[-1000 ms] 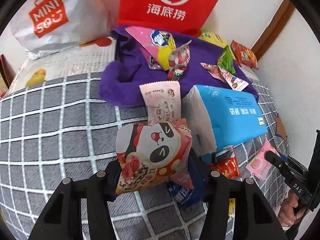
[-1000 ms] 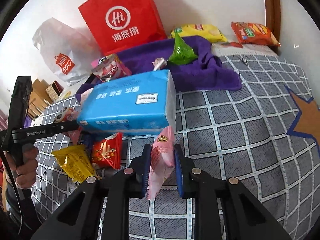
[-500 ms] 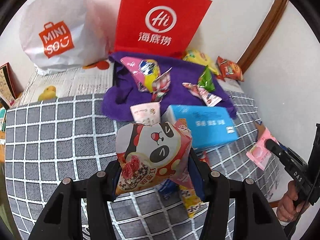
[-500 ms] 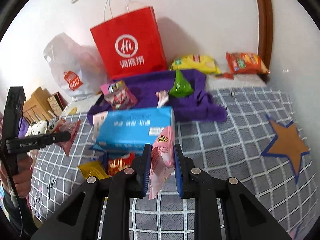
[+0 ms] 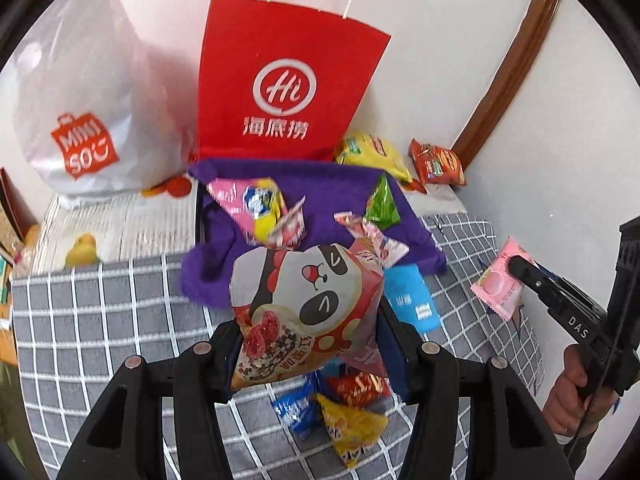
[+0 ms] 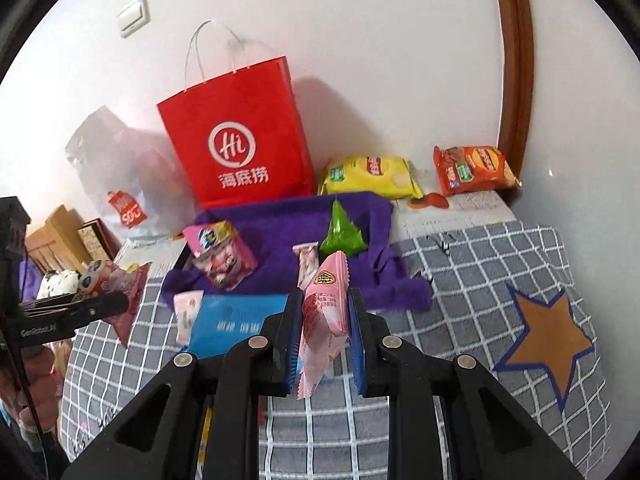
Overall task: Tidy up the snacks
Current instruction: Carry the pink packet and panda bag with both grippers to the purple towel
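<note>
The panda snack bag [image 5: 304, 304] is pinched between the two fingers of the left claw [image 5: 308, 344], held up in the air above the grey checked bed cover [image 5: 100, 320]. The small pink packet [image 6: 324, 312] stands upright in the right claw [image 6: 322, 336], whose blue pads are pressed close together against its flat sides; the same packet [image 5: 500, 284] shows at the right edge of the left wrist view, gripped at the tip of the right claw [image 5: 516, 276], with a hand [image 5: 576, 396] on the handle below.

Under the left claw lie three loose snacks on the cover — a blue packet [image 5: 298, 408], a red one [image 5: 360, 384] and a yellow one [image 5: 352, 424], close together. Just beyond them is a blue tissue pack [image 6: 236, 320], with a pale pink packet [image 6: 186, 312] touching its left side. Farther back a purple towel [image 6: 280, 232] is spread on the bed, carrying a pink and yellow bag [image 6: 218, 254], a green triangular packet [image 6: 342, 232] and a small pink-white packet [image 6: 306, 264]. Behind the towel a red paper bag [image 6: 240, 140] stands upright against the wall, with a white plastic bag [image 5: 80, 100] to its left. To its right, at the head of the bed, lie a yellow chip bag [image 6: 368, 176] and an orange snack bag [image 6: 472, 170] — side by side, apart from the towel's snacks.
</note>
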Demonstrator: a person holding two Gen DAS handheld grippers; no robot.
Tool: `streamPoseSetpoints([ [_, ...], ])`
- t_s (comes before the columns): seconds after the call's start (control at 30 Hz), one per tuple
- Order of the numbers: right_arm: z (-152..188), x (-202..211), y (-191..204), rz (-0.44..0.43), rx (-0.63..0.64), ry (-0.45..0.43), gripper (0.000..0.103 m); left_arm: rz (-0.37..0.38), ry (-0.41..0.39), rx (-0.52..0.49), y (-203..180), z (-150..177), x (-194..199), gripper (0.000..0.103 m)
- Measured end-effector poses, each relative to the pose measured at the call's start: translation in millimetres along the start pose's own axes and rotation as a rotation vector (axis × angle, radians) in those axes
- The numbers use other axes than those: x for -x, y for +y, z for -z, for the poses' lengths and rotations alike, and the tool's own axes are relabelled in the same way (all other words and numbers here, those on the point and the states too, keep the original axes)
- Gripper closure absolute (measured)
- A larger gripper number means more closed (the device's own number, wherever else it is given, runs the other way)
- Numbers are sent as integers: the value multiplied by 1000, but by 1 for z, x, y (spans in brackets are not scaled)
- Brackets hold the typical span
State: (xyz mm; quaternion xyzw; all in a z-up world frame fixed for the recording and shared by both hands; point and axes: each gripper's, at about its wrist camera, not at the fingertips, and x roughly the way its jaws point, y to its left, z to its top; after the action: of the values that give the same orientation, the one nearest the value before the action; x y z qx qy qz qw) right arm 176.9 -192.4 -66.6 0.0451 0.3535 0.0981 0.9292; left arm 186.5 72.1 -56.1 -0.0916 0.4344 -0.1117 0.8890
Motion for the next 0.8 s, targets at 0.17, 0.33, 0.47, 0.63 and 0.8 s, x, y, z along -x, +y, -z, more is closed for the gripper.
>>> streamPoseSetpoints([
  [0.17,-21,-16,7,10,24,-13,81,-17,-13,-15,2,-21,-7,49],
  [0.33,-40,-39,13,8,36,-19,81,-29,-26,-20,7,-43,-20,49],
  [0.47,-55,-62,19,-1,43,-12,81,-30,-29,-5,12,-58,-33,49],
  [0.63,-70,-87,28,-7,64,-6,81,-30,-34,-6,14,-74,-46,49],
  [0.8,-82,-110,35,-10,80,-7,81,-69,-51,-11,16,-91,-62,49],
])
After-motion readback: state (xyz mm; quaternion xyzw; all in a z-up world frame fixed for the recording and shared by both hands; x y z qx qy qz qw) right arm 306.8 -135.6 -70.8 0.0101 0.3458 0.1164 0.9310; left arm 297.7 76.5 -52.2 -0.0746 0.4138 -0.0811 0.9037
